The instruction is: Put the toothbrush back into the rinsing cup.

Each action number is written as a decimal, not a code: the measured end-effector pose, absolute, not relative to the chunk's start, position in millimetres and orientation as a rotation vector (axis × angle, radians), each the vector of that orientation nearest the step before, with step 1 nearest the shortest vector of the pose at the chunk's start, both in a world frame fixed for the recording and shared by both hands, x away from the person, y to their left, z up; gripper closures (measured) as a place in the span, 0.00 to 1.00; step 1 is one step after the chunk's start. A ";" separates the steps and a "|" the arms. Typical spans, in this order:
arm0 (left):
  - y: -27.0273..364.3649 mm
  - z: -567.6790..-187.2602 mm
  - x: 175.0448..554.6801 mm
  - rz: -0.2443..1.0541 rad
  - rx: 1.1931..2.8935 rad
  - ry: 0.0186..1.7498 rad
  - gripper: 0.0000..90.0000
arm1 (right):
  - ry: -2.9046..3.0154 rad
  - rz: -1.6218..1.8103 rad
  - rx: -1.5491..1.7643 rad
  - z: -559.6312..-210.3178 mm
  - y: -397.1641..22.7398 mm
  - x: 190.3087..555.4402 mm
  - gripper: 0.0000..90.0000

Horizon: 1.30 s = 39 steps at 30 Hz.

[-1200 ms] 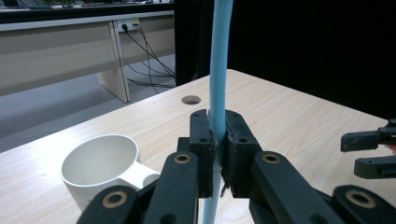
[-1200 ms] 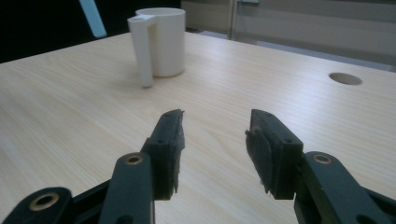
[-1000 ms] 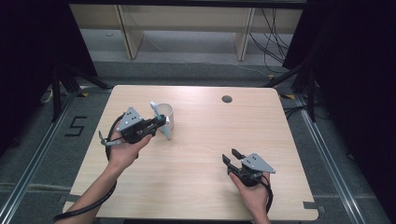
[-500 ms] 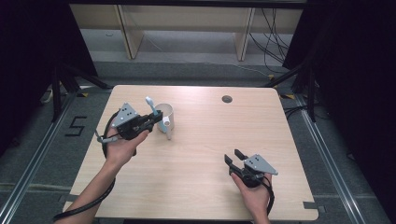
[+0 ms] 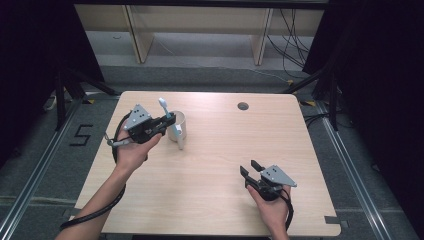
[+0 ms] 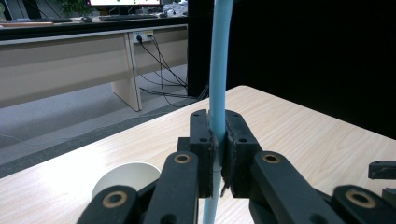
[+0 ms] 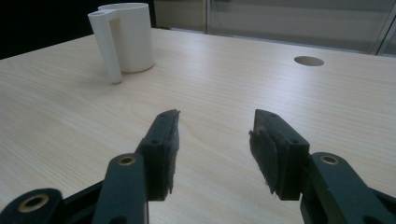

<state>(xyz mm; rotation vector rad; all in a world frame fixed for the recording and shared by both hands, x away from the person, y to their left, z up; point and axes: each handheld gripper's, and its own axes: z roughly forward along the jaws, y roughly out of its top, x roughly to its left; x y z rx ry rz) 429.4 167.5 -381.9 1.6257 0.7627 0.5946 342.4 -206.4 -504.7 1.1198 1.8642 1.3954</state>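
Pale wood table (image 5: 210, 165), with the white cup (image 5: 178, 126) as your landmark, standing upright toward the far left part of the top.

Just left of the cup, your left gripper (image 5: 169, 121) is raised off the table and lies roughly level, pointing at the cup. Its jaws are clamped on a light blue toothbrush (image 5: 171, 126). In the high view the brush runs up and down through the grip: head end above the cup's left rim, lower end down in front of the cup near its handle. Whether the brush touches the cup I cannot tell from these views. In the left gripper view the blue handle (image 6: 218, 93) stands upright between the two pads, pressed on both sides, with the cup's rim (image 6: 126, 179) low and to the left behind the jaws.

The cup's handle is a flat white strap that points toward your side of the table; in the right gripper view the cup (image 7: 125, 38) sits far off at upper left, handle facing that camera.

Right of the cup, on the far edge, a small round hole (image 5: 243, 106) is cut into the table.

Well right of the cup and nearer to you, your right gripper (image 5: 250, 167) sits low over the table in your hand. Its jaws have just been opening; they stand apart with nothing between them, bare wood showing through the gap.
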 end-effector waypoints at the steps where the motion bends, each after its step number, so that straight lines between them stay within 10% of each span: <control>1: 167.3 -381.9 430.3 0.596 1.627 0.763 0.93 | 1.867 1.394 1.129 -504.3 -206.1 341.8 0.57; 39: 155.3 -389.6 449.5 0.643 1.668 0.779 0.93 | 1.874 1.404 1.114 -502.9 -206.5 342.6 0.56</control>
